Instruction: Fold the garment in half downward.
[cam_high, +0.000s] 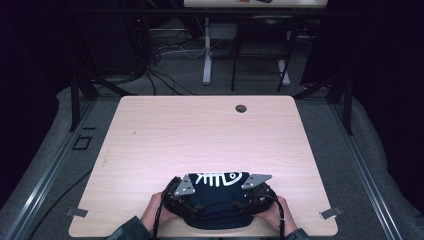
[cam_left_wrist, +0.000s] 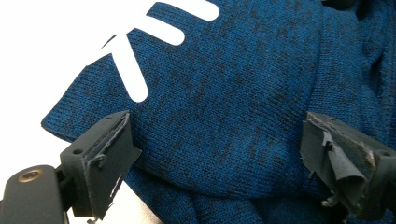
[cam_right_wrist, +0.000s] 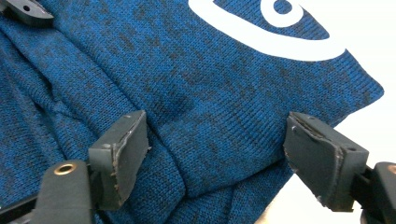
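Observation:
A dark blue knitted garment (cam_high: 216, 202) with a white fish-skeleton print lies folded at the near edge of the wooden table (cam_high: 200, 130). My left gripper (cam_high: 182, 192) sits at its left side and my right gripper (cam_high: 255, 192) at its right, each held by a hand. In the left gripper view the jaws (cam_left_wrist: 219, 140) stand wide apart over the blue knit (cam_left_wrist: 224, 93), and the pads do not press on it. In the right gripper view the jaws (cam_right_wrist: 217, 140) are likewise open above the folded cloth (cam_right_wrist: 187, 84), close to its corner.
A round cable hole (cam_high: 241, 108) sits near the table's far edge. Beyond the table are a second desk's legs (cam_high: 207, 60), a chair frame and cables on the floor. A bit of the left gripper (cam_right_wrist: 25, 11) shows at the top left of the right gripper view.

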